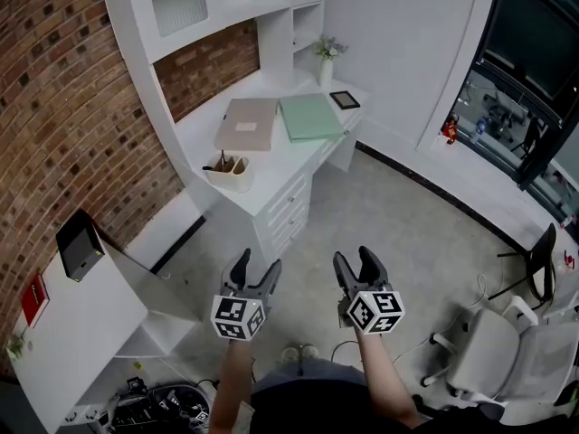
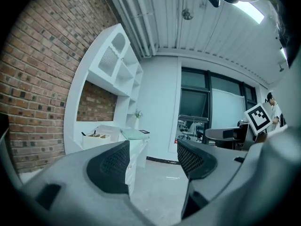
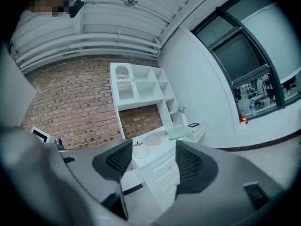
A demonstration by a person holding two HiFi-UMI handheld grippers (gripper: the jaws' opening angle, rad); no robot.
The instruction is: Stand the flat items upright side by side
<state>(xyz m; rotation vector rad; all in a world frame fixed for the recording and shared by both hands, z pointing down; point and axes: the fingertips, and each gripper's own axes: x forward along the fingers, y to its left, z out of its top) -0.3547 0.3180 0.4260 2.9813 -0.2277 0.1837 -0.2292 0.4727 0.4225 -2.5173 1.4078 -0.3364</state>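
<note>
**A:** My left gripper (image 1: 258,262) and right gripper (image 1: 354,256) both sit released, jaws apart with nothing between them, well short of the desk (image 1: 276,158).

**B:** And the flat items?

**A:** The tan folder (image 1: 247,123) and the green folder (image 1: 309,117) lie flat, side by side, toward the desk's far end, beyond the pen pot (image 1: 228,172).

**B:** What worries you?

**A:** They look thin. If I pinch only an edge, I expect one could sag or slide off the desk's front. Stood up with nothing to lean on, they may topple. A careless reach could also knock the pen pot at the desk's near end.
</note>
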